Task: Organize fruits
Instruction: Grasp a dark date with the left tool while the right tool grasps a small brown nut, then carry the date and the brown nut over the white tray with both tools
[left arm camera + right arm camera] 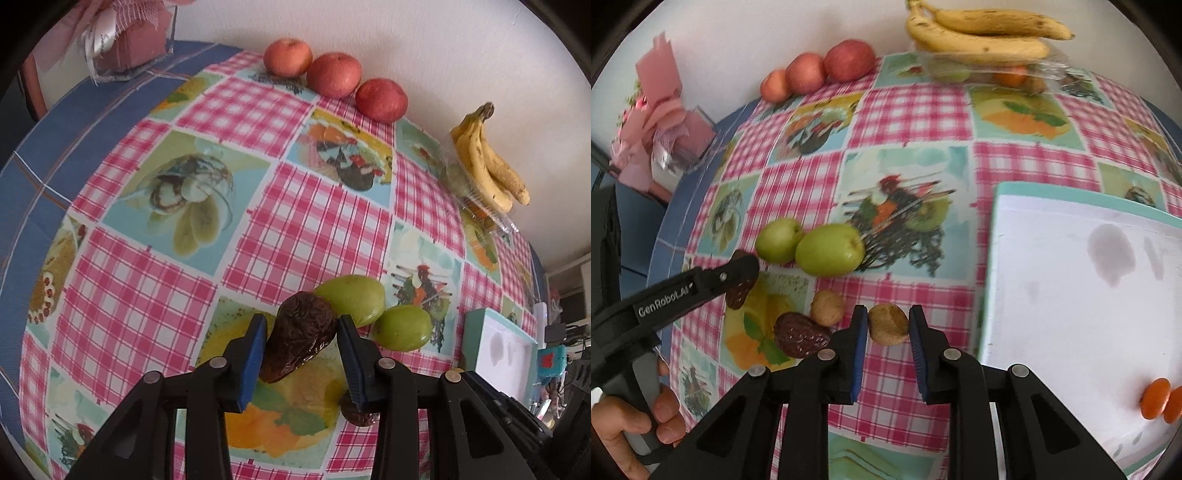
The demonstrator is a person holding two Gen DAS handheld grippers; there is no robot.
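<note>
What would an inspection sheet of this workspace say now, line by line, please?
Surface: table under a pink check cloth with food prints.
Job's things: three apples in a row by the wall; bananas on a clear pack; two green fruits; wrinkled dates; walnuts; white tray holding orange pieces.
Clutter: pink wrapped gift box at the far corner.
Grippers: left gripper around a date, contact unclear; right gripper around a walnut, contact unclear.
Cables: some beyond the table's right edge, blurred.
Surroundings: white wall behind.
</note>
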